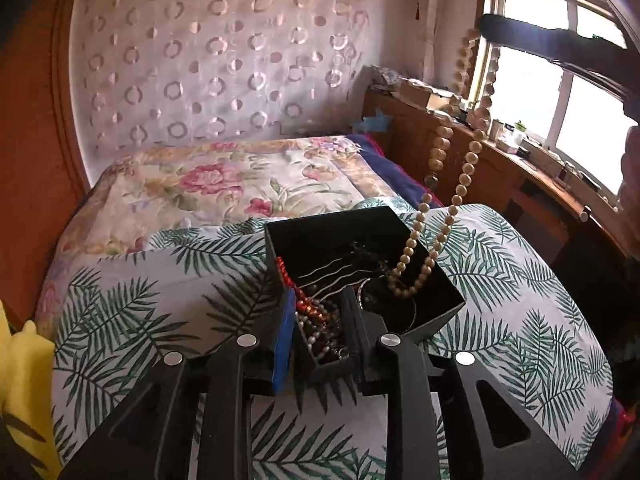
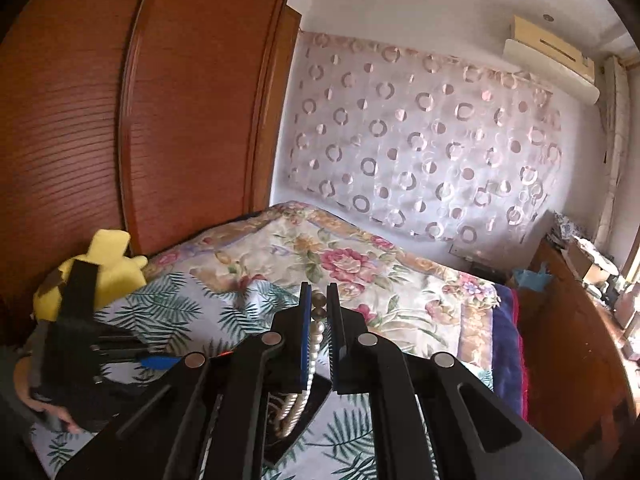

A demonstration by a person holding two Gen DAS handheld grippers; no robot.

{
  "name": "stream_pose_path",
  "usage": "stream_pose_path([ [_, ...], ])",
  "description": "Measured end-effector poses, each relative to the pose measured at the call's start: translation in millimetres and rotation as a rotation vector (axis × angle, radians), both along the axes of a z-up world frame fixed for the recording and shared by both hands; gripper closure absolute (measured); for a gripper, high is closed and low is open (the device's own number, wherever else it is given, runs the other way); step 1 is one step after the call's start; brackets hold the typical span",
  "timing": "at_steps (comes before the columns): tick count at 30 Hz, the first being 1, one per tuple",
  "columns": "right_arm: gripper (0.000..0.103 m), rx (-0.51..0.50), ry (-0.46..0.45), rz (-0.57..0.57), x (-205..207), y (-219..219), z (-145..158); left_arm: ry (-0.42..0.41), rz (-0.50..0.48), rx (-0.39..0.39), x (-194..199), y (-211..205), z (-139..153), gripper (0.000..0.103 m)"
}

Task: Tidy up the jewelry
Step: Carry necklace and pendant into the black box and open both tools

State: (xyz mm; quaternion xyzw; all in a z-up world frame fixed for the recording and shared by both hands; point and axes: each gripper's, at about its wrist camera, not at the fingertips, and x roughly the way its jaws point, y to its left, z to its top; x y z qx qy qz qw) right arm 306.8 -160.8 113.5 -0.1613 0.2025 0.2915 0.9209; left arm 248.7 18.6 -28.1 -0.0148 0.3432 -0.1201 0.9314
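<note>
A strand of cream beads, a necklace [image 1: 440, 184], hangs from the upper right of the left wrist view down into an open black jewelry box [image 1: 436, 316] that sits on a palm-leaf printed cloth [image 1: 520, 280] spread over a bed. The lower loop of the necklace rests inside the box's far compartment, well beyond the left gripper [image 1: 322, 320]. That gripper's two fingers stand apart, straddling the near corner of the box; the blue-padded left finger [image 1: 285, 336] sits outside the box wall, and a tangle of red and pearl-coloured beads [image 1: 316, 320] shows in the gap between them, with neither pad visibly pressing on it.

In the right wrist view, the right gripper [image 2: 320, 300] holds its two fingers close together, clamped on the same bead strand [image 2: 319, 306]: two larger beads sit between the tips, and a double run of small pearly beads trails down between the fingers toward the box below. At the left of that view the other gripper [image 2: 80, 320] is seen in a person's hand [image 2: 48, 408], in front of one yellow plush toy [image 2: 108, 268].

One box, one hanging necklace and two grippers are visible. A floral quilt [image 1: 224, 188] covers the bed's far end, below a curtain with ring patterns [image 1: 216, 60].
</note>
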Motion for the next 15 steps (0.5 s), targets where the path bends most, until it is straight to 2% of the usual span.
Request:
stream_pose_path([
  [3, 0.095, -0.008, -0.008, -0.012, 12.1, 6.2, 1.8, -0.007, 0.009, -0.013, -6.6, 5.4, 0.4, 0.067],
  [12, 0.095, -0.028, -0.012, -0.019, 33.2, 21.5, 1.4, -0.027, 0.037, -0.021, -20.7, 20.1, 1.9, 0.047],
  [14, 0.095, -0.029, 0.005, -0.016, 36.1, 24.5, -4.7, -0.033, 0.045, -0.019, -23.5, 21.3, 3.4, 0.043],
  [15, 0.094, -0.024, 0.031, -0.010, 38.9, 25.0, -9.3, -0.038, 0.050, -0.016, -24.9, 22.4, 4.5, 0.037],
])
